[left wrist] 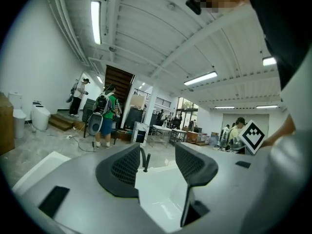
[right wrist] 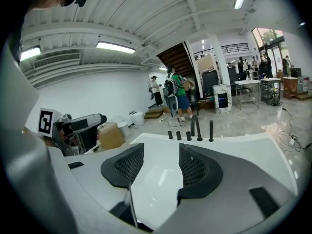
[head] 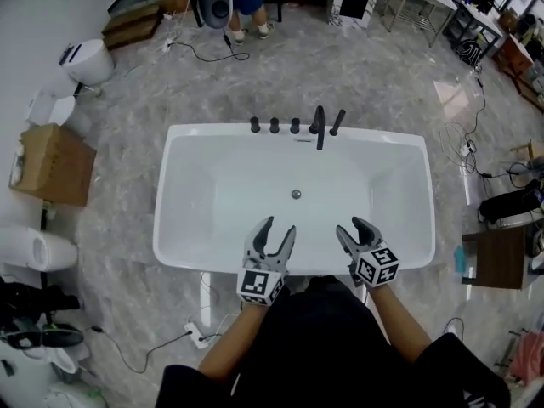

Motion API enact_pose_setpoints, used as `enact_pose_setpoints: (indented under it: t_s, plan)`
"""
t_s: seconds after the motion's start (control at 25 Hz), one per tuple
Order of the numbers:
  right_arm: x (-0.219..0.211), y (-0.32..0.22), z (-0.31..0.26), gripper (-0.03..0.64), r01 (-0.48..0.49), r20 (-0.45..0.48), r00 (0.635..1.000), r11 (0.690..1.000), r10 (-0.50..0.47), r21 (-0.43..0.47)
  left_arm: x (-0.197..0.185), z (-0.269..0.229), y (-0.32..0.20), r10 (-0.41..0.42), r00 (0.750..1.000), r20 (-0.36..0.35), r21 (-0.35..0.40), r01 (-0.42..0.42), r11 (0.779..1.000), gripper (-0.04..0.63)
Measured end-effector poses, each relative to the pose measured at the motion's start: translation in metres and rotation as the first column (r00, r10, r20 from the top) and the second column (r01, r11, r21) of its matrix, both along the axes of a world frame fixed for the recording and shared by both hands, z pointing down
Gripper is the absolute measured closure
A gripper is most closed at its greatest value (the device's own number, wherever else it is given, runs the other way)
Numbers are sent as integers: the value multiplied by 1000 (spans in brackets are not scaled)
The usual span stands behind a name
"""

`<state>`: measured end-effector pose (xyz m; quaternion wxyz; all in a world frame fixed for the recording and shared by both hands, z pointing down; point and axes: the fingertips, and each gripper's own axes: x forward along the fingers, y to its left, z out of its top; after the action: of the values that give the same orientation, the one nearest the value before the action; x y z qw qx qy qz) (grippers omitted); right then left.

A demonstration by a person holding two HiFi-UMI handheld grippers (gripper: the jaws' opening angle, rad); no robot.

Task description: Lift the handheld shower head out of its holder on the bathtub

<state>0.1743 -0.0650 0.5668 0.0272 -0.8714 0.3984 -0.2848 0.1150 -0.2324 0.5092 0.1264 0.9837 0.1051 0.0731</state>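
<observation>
The white bathtub lies in front of me. On its far rim stand three black knobs, a black spout and the black handheld shower head, upright in its holder at the right end of the row. My left gripper and right gripper hover side by side over the near rim, both open and empty, far from the shower head. In the right gripper view the shower head stands beyond the open right gripper. Between the jaws of the open left gripper it shows as a thin stick.
A toilet and a cardboard box stand left of the tub. A wooden stool is at the right. Cables and a power strip lie on the marble floor. A person stands beyond the tub.
</observation>
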Motion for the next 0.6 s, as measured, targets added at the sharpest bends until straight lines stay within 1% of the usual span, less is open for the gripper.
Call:
enact_pose_setpoints:
  t_s: [0.16,0.32,0.4,0.6]
  plan:
    - [19,9,3,422,-90,-11,996,996,90,-13,13,5,3,60,998,1,-27,-60,998,390]
    - [48,27,-7,422,-173,-51,983,985,174,9,23,10,16,122,993,-3,-9,-122,993,390]
    - [63,32,-9,422,-183,-67,981,983,184,15,29,10,21,136,991,-2,3,-136,991,391]
    - [105,38,-6,422,-177,-87,980,984,177,9,50,7,29,125,992,1,-11,-125,992,397]
